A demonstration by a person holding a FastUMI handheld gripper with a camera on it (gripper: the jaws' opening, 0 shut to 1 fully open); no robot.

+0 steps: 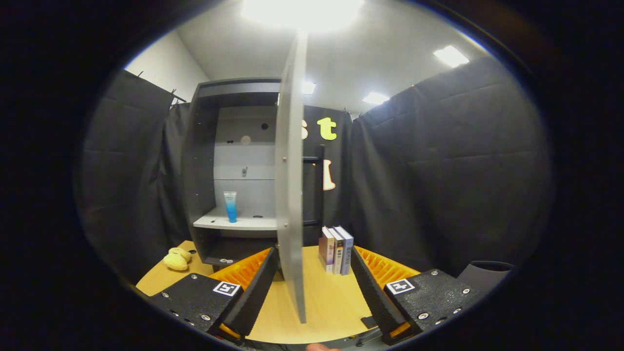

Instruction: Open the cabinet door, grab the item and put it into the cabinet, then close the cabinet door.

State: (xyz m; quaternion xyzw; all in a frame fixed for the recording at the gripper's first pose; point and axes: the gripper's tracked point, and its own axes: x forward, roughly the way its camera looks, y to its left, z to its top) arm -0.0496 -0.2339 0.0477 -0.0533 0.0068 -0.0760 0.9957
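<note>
With its fingers spread wide and gripping nothing, the gripper (309,285) straddles the free edge of the cabinet door (291,195), which stands swung out toward me, edge-on between the fingers. I cannot tell whether either finger touches the panel. Beyond the door, the cabinet (204,161) is open on the bench (326,302), and a blue-and-white tube (230,206) stands upright on its pale shelf (229,223). I judge this tube to be the item, already placed, so the step in hand is closing the door; if so, I would press one finger flat against the door's face and sweep it round its hinge in an arc, not shoving straight ahead, and ease off as the panel meets the frame. Just right of the door, three books (336,249) stand upright on the bench, near its dark handle (319,185); they lie outside the closing sweep but close to the right finger, which could clip them. A yellow soft toy (176,259) lies left of the cabinet's base, well apart from the door. Black cloth walls the booth.
</note>
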